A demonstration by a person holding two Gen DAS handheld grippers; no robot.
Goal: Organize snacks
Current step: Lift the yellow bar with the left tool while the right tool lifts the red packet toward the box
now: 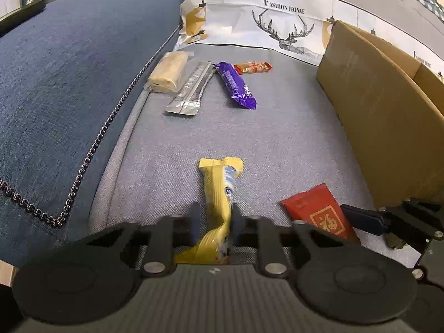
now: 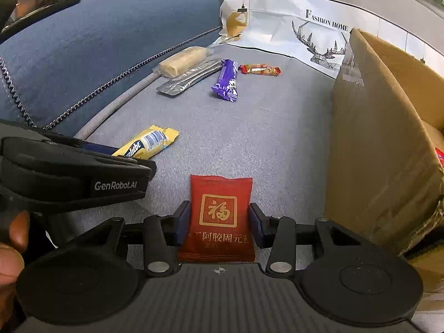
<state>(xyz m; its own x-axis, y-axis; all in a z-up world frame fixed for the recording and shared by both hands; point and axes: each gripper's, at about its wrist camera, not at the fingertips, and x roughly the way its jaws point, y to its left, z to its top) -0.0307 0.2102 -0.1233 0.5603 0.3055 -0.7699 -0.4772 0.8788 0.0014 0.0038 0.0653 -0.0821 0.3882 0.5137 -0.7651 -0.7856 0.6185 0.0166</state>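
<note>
A: Where did the snacks lie at that point?

B: The yellow bar (image 1: 219,194) sat low in the middle of the left wrist view, running up between the fingers of the left hand-held gripper (image 1: 215,213). The jaws had closed against its sides and the wrapper looked bent and pinched there, so it seemed held. The red packet (image 2: 220,211) lay flat on the grey sofa seat (image 2: 249,133), low and central in the right wrist view.

A: And the right hand-held gripper (image 2: 220,219)?

B: Its jaws stood either side of the red packet, just beside its edges, partly closed. Whether the pads actually pressed it could not be told.

A: What else was around?

B: In the upper middle of the left view were four more: a pale cake bar (image 1: 168,72), a silver stick pack (image 1: 190,88), a purple bar (image 1: 236,84) and a small orange candy (image 1: 252,68). The cardboard box (image 1: 374,116) stood along the right edge, a blue cushion (image 1: 69,83) on the left.

A: What could have gone wrong?

B: Likely the yellow bar slipping, since only a narrow crumpled wrapper was gripped. The flat red packet might buckle or skid off if squeezed edge-on. The two grippers were close, so lifting together risked a knock.
</note>
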